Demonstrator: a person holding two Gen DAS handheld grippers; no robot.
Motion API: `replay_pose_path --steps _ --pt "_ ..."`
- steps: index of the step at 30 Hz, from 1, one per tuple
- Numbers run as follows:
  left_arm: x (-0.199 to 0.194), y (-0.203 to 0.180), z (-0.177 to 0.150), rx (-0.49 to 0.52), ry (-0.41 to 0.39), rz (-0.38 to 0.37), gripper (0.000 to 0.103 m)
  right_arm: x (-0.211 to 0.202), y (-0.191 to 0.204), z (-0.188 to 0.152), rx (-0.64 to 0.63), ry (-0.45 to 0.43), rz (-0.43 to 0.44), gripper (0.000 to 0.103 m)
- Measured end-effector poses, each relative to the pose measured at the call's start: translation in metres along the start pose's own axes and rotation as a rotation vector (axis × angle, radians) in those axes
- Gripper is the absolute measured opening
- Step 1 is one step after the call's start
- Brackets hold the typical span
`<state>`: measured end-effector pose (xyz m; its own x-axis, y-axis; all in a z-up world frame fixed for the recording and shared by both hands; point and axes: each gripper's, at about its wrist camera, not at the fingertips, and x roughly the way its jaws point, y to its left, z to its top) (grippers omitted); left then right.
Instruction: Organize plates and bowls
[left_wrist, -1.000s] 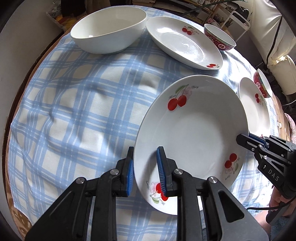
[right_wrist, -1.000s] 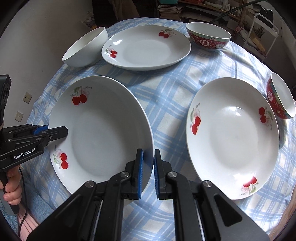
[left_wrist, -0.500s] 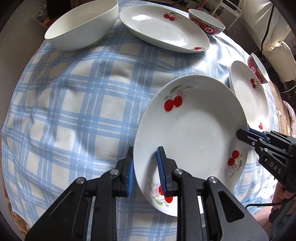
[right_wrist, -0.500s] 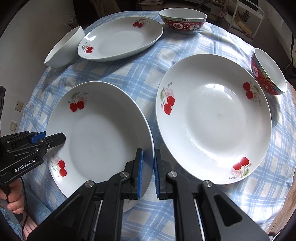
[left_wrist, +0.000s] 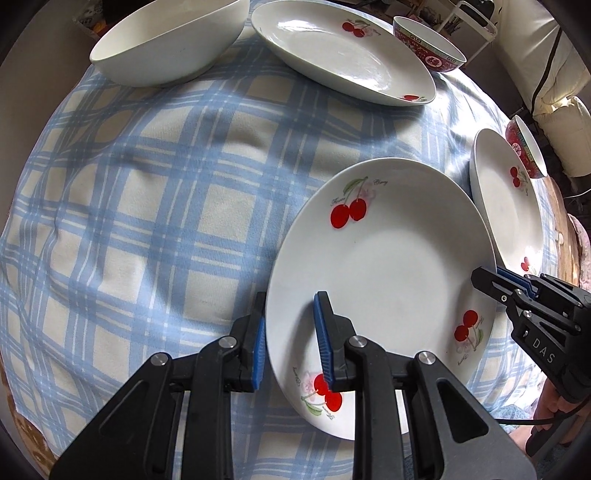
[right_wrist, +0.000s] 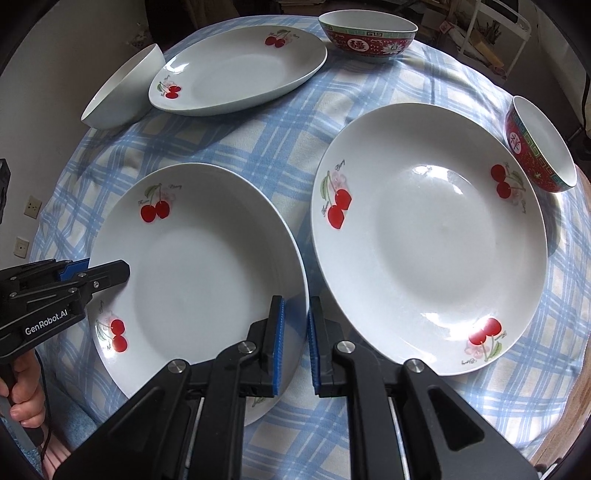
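Round worktop (right_wrist: 258, 147) under a blue-and-cream checked cloth (left_wrist: 147, 221), rumpled in places. Bare brown edge shows low on the left in the left wrist view. Pale wall with two sockets (right_wrist: 32, 207) beyond the left edge; a white wire rack (right_wrist: 506, 22) and clutter behind the far edge.

Near cherry plate (right_wrist: 192, 266) is held at opposite rims. Left gripper (left_wrist: 290, 332): jaws straddle the near-left rim, one blue pad under it and one on the inner slope, pinching it. Right gripper (right_wrist: 295, 343): jaws nearly pressed together, nipping the plate's right rim. A hand (right_wrist: 22, 387) grips the left tool's handle.

Second cherry plate (right_wrist: 428, 236) lies just beside the held one, rims close, gap narrow. Third cherry plate (right_wrist: 236, 70) sits at the far side, next to a plain white bowl (left_wrist: 166, 40) near the far left edge. One red patterned bowl (right_wrist: 369, 35) at the far edge, another (right_wrist: 539, 147) tilted against the second plate's right rim.

Widest free cloth: left half of the worktop, as seen from the left wrist.

Writing: "GenRobot.AI" on the left tool, "DAS" on the right tool, small script by the cherries, too fine to read surely.
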<state>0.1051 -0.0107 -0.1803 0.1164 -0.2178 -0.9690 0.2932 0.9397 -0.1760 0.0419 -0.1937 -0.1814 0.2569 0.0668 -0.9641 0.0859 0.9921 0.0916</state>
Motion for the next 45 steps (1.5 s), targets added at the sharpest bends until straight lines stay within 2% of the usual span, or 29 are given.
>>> replay_pose_path --steps 16,23,28,30,32,36,37,38,41,45 --pt "0.0 -0.002 0.001 0.01 -0.018 0.01 0.025 0.001 -0.001 0.001 0.007 0.008 0.003 0.013" --pt "-0.007 -0.011 0.003 0.056 -0.043 0.097 0.025 -0.003 -0.004 0.004 0.004 0.017 0.01 0.012" --pt "-0.022 -0.006 0.007 0.035 -0.088 0.137 0.026 -0.018 -0.008 0.007 0.005 -0.01 0.032 0.013" --pt "-0.032 -0.003 0.01 0.016 -0.114 0.119 0.028 -0.028 -0.012 0.01 0.015 -0.036 0.052 0.013" --pt "-0.037 -0.003 0.014 0.012 -0.13 0.099 0.041 -0.037 -0.018 0.013 0.028 -0.063 0.055 0.013" --pt "-0.046 -0.01 0.021 0.036 -0.165 0.13 0.05 -0.049 -0.032 0.022 0.047 -0.099 0.05 0.015" --pt "-0.047 -0.014 0.023 0.046 -0.168 0.13 0.056 -0.051 -0.037 0.024 0.058 -0.104 0.051 0.02" --pt "-0.048 -0.017 0.026 0.049 -0.168 0.127 0.062 -0.054 -0.039 0.025 0.069 -0.111 0.047 0.03" --pt "-0.049 -0.035 0.037 0.069 -0.176 0.121 0.071 -0.062 -0.049 0.03 0.09 -0.149 0.011 0.051" --pt "-0.052 -0.066 0.048 0.152 -0.201 0.143 0.082 -0.071 -0.067 0.036 0.108 -0.191 -0.022 0.068"
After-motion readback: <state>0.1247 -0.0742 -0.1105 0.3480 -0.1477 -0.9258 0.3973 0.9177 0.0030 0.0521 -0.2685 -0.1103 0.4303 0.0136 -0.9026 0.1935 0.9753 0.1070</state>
